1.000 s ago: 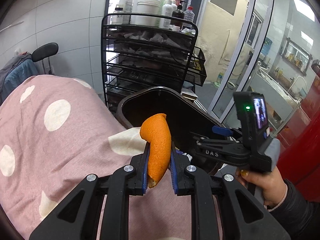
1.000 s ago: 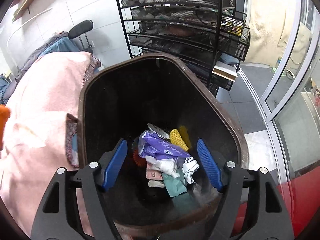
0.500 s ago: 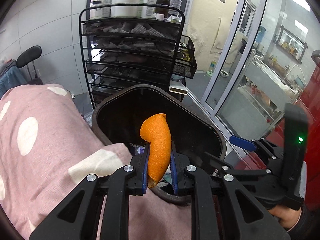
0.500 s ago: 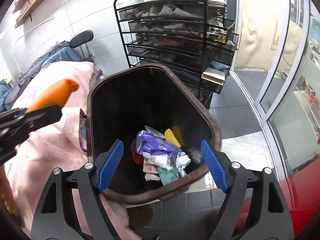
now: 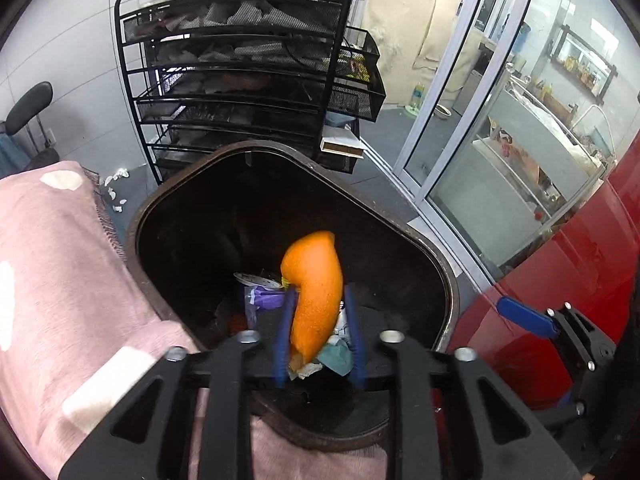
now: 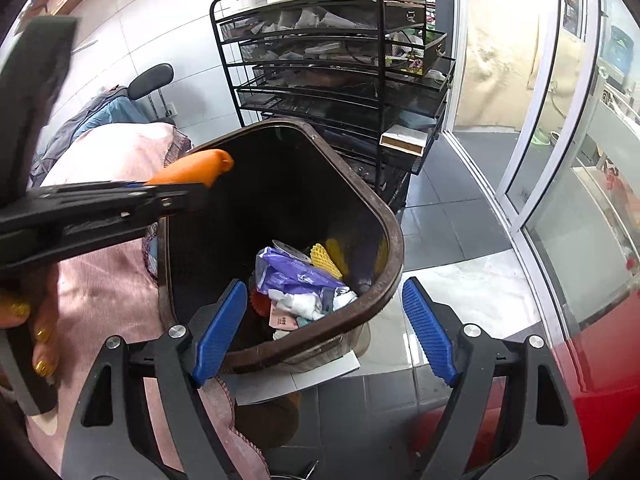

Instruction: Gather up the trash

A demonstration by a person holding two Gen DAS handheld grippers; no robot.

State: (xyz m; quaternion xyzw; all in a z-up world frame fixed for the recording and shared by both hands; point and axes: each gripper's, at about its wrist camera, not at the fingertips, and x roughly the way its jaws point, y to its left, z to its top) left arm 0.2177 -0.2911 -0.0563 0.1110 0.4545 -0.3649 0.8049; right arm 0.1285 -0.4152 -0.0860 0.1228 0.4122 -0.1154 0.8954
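A curved piece of orange peel stands between the blue pads of my left gripper, above the mouth of the dark brown trash bin. The jaws are opening: a gap shows between the peel and the right pad. From the right wrist view, the peel pokes out over the bin's left rim. My right gripper hangs open and empty over the bin's near edge. Inside lie a purple wrapper, a yellow foam net and white tissue.
A black wire rack with bottles on top stands behind the bin. A pink dotted blanket lies to its left. A glass sliding door and a red surface are on the right. A hand holds the left gripper.
My left gripper carried the peel from over the blanket to above the bin's opening, and its pads have spread apart. The right gripper drew back toward the bin's near rim, still open.
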